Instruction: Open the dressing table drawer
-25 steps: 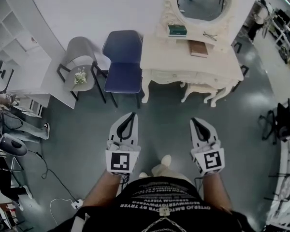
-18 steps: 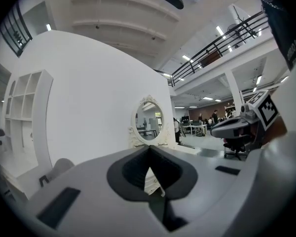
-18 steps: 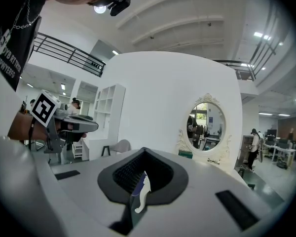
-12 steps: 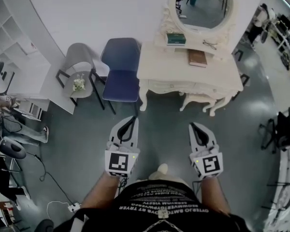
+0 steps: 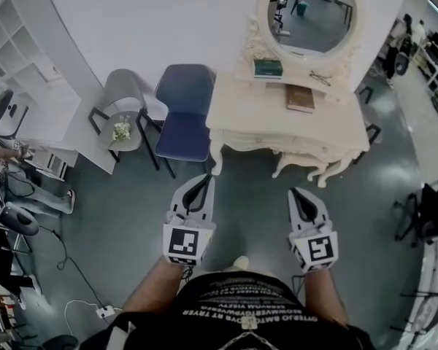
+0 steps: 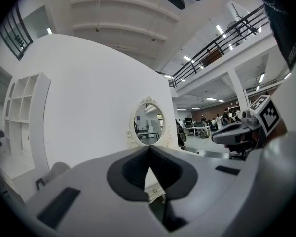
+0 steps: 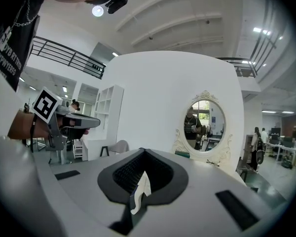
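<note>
The cream dressing table (image 5: pixel 257 106) stands against the white wall, with its oval mirror (image 5: pixel 312 13) above and its drawer front (image 5: pixel 269 140) facing me. Both grippers hang over the grey floor, well short of the table and touching nothing. My left gripper (image 5: pixel 203 178) points at the table's left leg, its jaws shut and empty. My right gripper (image 5: pixel 295 191) points toward the stool (image 5: pixel 306 163) under the table, with its jaws shut and empty too. In the left gripper view the left gripper (image 6: pixel 149 147) points at the mirror (image 6: pixel 147 122). The right gripper (image 7: pixel 144 150) has the mirror (image 7: pixel 205 125) to its right.
A blue chair (image 5: pixel 184 111) and a grey chair (image 5: pixel 124 93) stand left of the table, with a small flower table (image 5: pixel 122 131) between them. A brown book (image 5: pixel 300 98), a green box (image 5: pixel 267 67) and glasses (image 5: pixel 321 77) lie on the tabletop. White shelving (image 5: pixel 18 46) is at far left.
Both grippers have moved forward together toward the dressing table, which now sits lower and nearer in the head view. Their jaws have stayed shut.
</note>
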